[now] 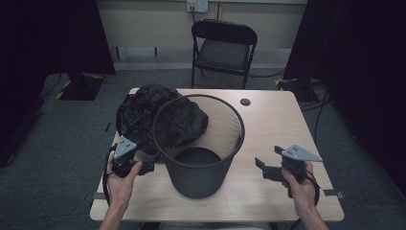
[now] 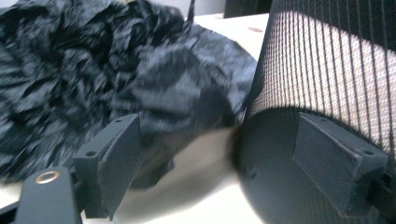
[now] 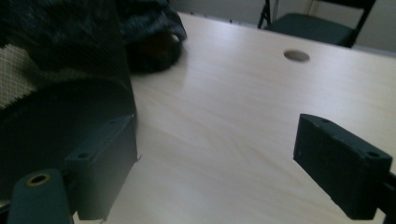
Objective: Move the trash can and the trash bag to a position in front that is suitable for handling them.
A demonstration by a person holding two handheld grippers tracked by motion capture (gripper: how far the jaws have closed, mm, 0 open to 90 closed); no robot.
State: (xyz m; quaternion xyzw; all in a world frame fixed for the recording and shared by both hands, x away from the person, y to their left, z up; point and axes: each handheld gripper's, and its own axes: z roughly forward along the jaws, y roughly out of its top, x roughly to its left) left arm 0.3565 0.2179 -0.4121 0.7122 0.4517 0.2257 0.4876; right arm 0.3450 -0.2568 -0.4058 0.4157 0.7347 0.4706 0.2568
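Note:
A black mesh waste bin stands upright in the middle of the wooden table. A crumpled black plastic bag lies to its left and hangs over the rim into the bin. My left gripper is low at the bin's left side, open. In its own view the left gripper has the bag's edge and the bin's wall ahead of its jaws. My right gripper hovers open to the right of the bin. The right gripper has bare tabletop between its jaws and the bin beside the left one.
A cable hole sits in the table's far side. Behind the table stands a black folding chair. Dark curtains hang at both sides of the room. Bare tabletop lies right of the bin.

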